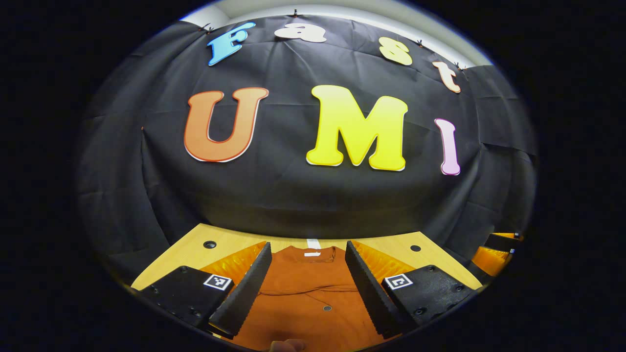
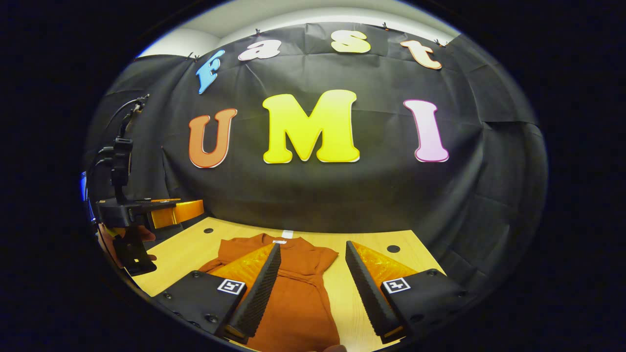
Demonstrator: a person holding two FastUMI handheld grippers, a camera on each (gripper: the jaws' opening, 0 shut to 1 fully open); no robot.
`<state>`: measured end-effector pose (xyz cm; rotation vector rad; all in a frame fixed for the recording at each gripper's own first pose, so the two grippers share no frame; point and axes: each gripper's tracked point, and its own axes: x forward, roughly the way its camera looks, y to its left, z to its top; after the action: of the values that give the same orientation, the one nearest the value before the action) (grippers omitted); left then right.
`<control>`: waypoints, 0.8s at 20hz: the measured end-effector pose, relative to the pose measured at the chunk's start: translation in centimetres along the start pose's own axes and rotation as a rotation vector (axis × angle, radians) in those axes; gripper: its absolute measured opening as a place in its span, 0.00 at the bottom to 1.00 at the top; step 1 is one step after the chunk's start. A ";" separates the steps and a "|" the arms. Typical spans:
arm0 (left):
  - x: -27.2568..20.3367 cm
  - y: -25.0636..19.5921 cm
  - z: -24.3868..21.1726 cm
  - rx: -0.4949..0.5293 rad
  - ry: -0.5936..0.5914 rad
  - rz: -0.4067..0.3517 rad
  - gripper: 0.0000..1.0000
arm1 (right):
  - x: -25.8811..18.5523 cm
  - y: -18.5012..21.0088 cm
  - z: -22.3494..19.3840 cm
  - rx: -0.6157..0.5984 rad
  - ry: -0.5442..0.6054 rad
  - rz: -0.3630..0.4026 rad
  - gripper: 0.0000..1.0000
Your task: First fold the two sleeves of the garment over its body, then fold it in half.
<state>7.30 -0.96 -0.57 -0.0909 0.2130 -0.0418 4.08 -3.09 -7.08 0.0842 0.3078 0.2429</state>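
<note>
Rust-orange garment (image 2: 293,288) flat on wooden worktop (image 2: 188,254), collar toward black cloth wall (image 2: 313,195), sleeves already tucked over body. Left claw (image 1: 308,283) spread wide, hovering above garment (image 1: 308,293), empty. Right claw (image 2: 313,288) spread too, over garment's right edge, gripping nothing. Left claw (image 2: 183,211) also visible at far left, raised above worktop.

A light wooden surface (image 2: 195,252) runs up to the black cloth wall, with small dark round holes near its far corners. An orange-brown garment (image 2: 293,293) lies flat on it, collar toward the wall, sleeves folded over the body.
</note>
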 end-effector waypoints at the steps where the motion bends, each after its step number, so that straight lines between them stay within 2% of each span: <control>1: -0.4 0.8 -0.7 0.000 0.020 -0.004 0.98 | 0.1 0.2 -0.1 0.000 0.009 0.010 0.87; 5: -3.0 4.0 -5.9 -0.004 0.168 -0.039 0.98 | -0.1 -0.6 -3.3 0.002 0.105 0.018 0.87; 9: -6.5 8.7 -14.2 -0.007 0.384 -0.037 0.98 | -2.0 -3.6 -8.0 -0.011 0.228 -0.013 0.91; 13: -12.0 12.1 -23.1 -0.044 0.629 -0.069 0.99 | -4.8 -5.1 -15.7 0.055 0.412 0.019 0.90; 16: -15.6 13.8 -29.1 -0.095 0.767 -0.061 0.99 | -6.9 -6.2 -21.6 0.087 0.551 0.000 0.91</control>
<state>-13.74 11.13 -26.94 -0.1740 0.9796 -0.1267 -7.61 -9.85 -26.29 0.1022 0.8666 0.2505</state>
